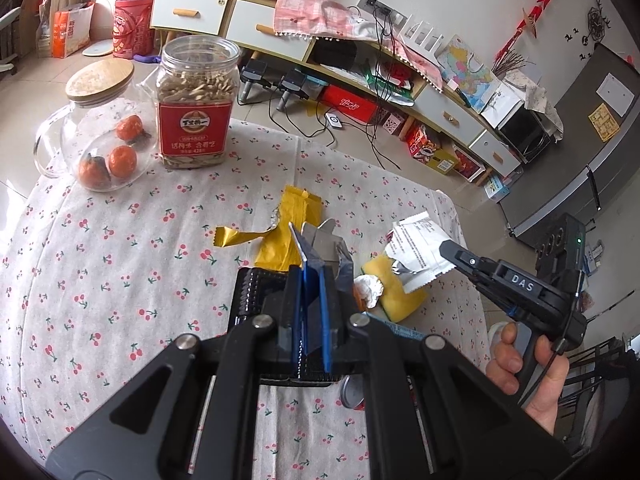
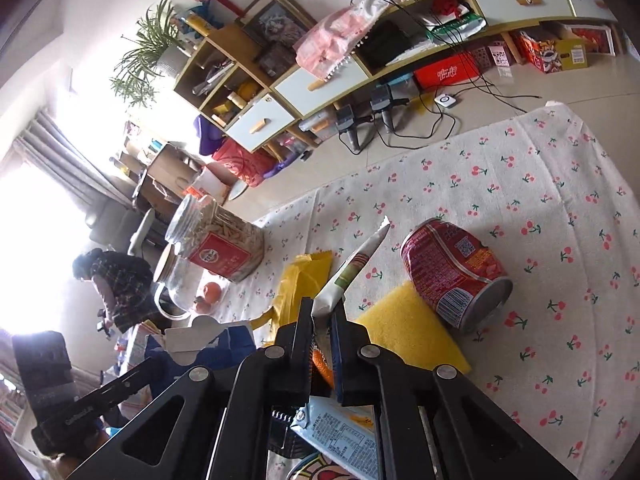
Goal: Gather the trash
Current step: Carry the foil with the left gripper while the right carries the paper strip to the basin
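Trash lay clustered on the tablecloth for collection: the right gripper was clamped shut on a white wrapper raised above the sponge, while the left gripper was closed on a blue carton beside a yellow wrapper.

White tablecloth with red cherries, yellow sponge, red can
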{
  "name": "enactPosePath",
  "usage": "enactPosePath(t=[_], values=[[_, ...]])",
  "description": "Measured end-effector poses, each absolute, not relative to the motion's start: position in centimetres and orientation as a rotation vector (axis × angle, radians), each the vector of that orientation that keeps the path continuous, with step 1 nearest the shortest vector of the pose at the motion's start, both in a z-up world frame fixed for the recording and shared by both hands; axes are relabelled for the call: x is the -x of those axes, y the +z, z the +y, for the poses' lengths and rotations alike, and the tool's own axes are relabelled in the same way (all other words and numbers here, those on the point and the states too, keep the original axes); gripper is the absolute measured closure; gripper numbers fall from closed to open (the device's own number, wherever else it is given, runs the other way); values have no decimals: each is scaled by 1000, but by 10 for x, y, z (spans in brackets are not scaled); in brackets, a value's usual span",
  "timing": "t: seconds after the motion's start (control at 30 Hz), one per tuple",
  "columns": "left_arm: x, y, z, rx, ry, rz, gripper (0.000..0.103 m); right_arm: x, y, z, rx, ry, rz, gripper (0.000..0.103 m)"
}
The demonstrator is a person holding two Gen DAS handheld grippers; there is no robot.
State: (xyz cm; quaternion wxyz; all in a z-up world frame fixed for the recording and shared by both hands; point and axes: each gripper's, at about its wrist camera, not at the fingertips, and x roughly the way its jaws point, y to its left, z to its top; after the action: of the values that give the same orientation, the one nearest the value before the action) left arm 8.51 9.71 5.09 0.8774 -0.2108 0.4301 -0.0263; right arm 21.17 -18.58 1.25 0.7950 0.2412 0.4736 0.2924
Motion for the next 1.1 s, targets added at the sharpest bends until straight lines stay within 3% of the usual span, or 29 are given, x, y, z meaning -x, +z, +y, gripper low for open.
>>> enactPosePath(t=[0.43, 0.7, 0.9, 1.1], values=[[-78, 64, 64, 503, -192, 871, 94, -162, 62, -296, -577, 534, 951, 95], [-76, 70, 4, 449, -290, 886, 94, -122, 100, -428, -704, 382, 793, 95], [-73, 79, -71, 359, -414, 904, 94, -96, 85, -535, -838, 207, 772, 95], [-78, 71, -163, 273, -536, 948, 94, -89, 58, -575, -764, 82, 921, 95]])
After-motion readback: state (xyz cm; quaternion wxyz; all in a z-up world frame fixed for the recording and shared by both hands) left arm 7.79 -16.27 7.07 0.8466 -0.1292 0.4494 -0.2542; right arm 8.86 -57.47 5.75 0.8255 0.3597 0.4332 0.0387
